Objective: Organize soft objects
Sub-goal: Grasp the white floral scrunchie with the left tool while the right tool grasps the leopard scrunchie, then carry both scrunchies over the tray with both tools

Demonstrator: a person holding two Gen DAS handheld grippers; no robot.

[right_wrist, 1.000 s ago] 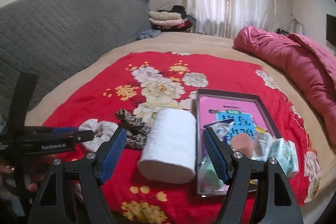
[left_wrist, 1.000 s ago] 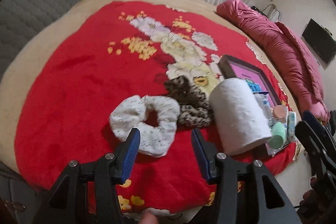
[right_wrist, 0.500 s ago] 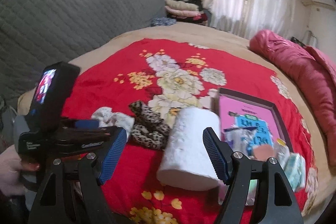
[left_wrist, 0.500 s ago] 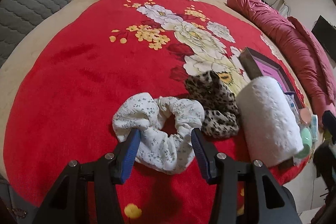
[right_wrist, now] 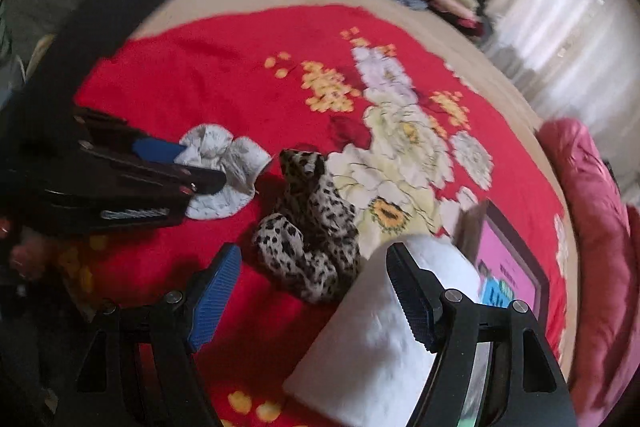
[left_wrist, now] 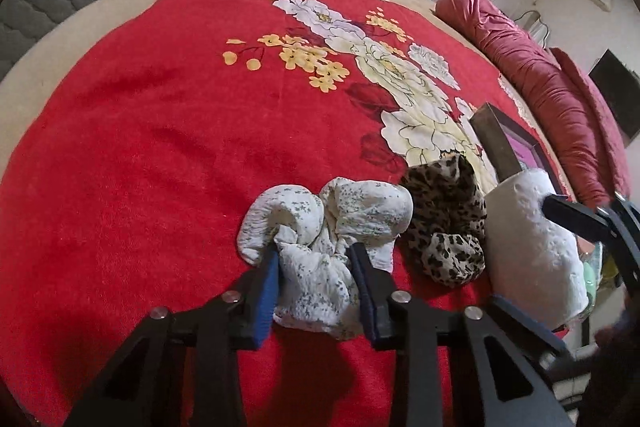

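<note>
Left wrist view: my left gripper (left_wrist: 316,267) is pinching the white floral scrunchie (left_wrist: 326,223), blue pads (left_wrist: 267,289) squeezing its bunched fabric on the red flowered blanket (left_wrist: 160,131). Just right of it sits the leopard scrunchie (left_wrist: 446,223), touching the white paper roll (left_wrist: 532,247). On the right wrist view my right gripper (right_wrist: 314,293) hangs spread wide, nothing between its fingers, over the leopard scrunchie (right_wrist: 310,239), one finger (right_wrist: 412,301) in front of the roll (right_wrist: 384,351). Beyond the roll lies a dark-framed pink tray (right_wrist: 516,259).

Leopard scrunchie (left_wrist: 444,219) between floral scrunchie (left_wrist: 320,227) and paper roll (left_wrist: 532,247)
</note>
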